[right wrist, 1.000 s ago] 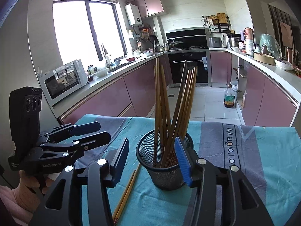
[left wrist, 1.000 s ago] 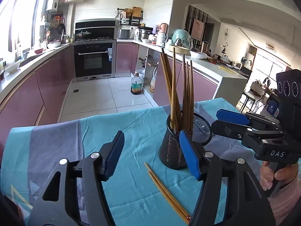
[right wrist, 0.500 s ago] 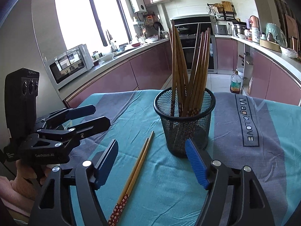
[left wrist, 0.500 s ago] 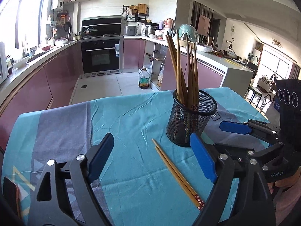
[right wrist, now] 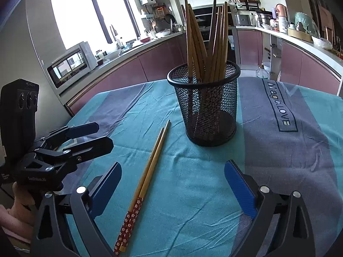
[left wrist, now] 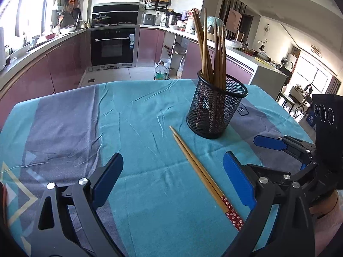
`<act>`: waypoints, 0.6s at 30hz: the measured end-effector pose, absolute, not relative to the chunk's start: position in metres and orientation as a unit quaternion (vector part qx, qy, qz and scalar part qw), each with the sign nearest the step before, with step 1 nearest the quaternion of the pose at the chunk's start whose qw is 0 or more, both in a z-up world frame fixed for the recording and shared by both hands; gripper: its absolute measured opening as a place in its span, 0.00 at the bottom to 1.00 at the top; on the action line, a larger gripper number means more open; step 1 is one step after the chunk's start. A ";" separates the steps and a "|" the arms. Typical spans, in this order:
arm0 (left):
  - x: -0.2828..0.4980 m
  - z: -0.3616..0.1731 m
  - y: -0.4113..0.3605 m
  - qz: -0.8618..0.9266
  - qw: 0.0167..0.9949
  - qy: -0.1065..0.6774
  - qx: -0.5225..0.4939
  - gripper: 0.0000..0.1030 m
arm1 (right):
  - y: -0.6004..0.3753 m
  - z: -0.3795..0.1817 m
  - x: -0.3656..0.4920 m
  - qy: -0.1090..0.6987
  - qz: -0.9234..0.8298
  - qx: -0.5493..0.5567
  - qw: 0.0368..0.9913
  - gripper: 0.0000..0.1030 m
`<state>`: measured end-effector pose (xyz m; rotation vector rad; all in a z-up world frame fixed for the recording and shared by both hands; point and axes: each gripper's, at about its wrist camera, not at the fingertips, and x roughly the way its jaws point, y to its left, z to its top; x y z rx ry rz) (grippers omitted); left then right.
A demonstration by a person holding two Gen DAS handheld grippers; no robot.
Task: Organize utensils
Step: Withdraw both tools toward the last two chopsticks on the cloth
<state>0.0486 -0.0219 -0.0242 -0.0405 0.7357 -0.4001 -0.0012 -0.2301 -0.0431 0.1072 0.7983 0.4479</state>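
Observation:
A black mesh cup point(left wrist: 215, 111) stands upright on the teal tablecloth point(left wrist: 133, 115) and holds several wooden chopsticks point(left wrist: 211, 49). It also shows in the right wrist view point(right wrist: 209, 105). A pair of chopsticks point(left wrist: 201, 171) with red patterned ends lies flat in front of the cup, also seen in the right wrist view point(right wrist: 148, 171). My left gripper point(left wrist: 173, 180) is open and empty, well back from the cup, with the loose pair between its fingers' line of sight. My right gripper point(right wrist: 173, 184) is open and empty, also back from the cup. Each gripper shows in the other's view: the right gripper point(left wrist: 285, 147), the left gripper point(right wrist: 85, 137).
The table's far edge drops to a kitchen floor with purple cabinets point(left wrist: 64, 64), an oven point(left wrist: 112, 47) and a plastic jug point(left wrist: 160, 72). A microwave point(right wrist: 70, 64) sits on the counter at left. The cloth has grey bands with printed lettering point(right wrist: 278, 105).
Both grippers have drawn back from the mesh cup, which now stands farther away in both views. The loose chopstick pair shows in full length. Both stay open.

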 end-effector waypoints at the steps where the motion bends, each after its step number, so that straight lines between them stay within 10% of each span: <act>1: 0.047 -0.025 -0.023 -0.191 0.915 0.356 -0.013 0.90 | -0.229 -0.045 -0.002 0.387 0.216 0.050 0.895 0.90; 18: 0.036 -0.049 -0.025 -0.151 0.914 0.376 0.010 0.90 | -0.215 -0.059 -0.004 0.415 0.214 0.023 0.884 0.68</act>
